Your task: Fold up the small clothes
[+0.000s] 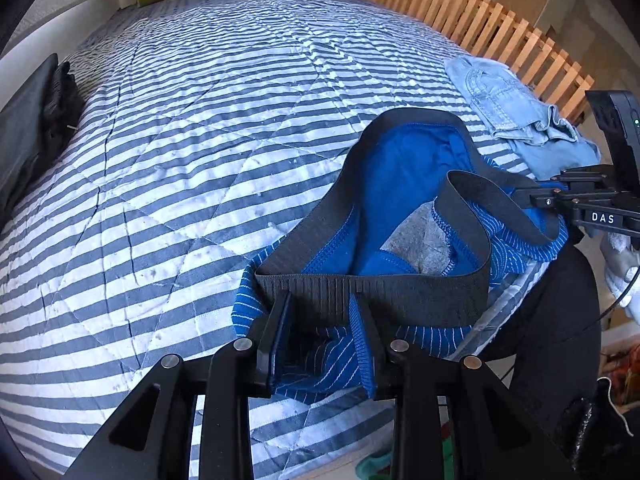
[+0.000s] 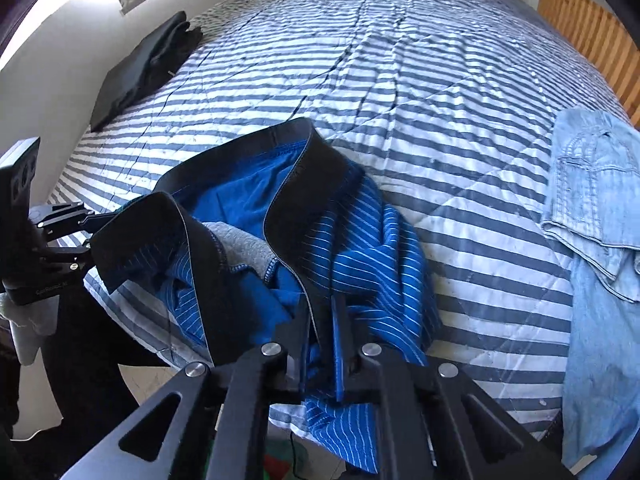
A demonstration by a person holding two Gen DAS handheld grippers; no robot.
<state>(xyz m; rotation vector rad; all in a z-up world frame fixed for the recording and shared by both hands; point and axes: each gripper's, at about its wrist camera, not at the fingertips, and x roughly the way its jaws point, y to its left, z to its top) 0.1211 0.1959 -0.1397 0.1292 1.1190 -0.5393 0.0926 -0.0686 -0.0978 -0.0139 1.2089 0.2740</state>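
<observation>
We had the blue striped underwear [image 1: 404, 184] at the near edge of the striped quilt [image 1: 192, 152], bunched, its dark waistband [image 1: 372, 296] running crosswise between our hands. Our left gripper [image 1: 326, 320] clenched one waistband stretch and our right gripper [image 2: 322, 320] pinched another, both holding equally close. The garment lay just ahead of the fingers, so the fold would probably carry it forward onto the quilt.

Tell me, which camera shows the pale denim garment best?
The right wrist view: the denim garment lies spread along the bed's right edge, its pocket and seams clear. In the left wrist view it is smaller, crumpled by the wooden slats.
</observation>
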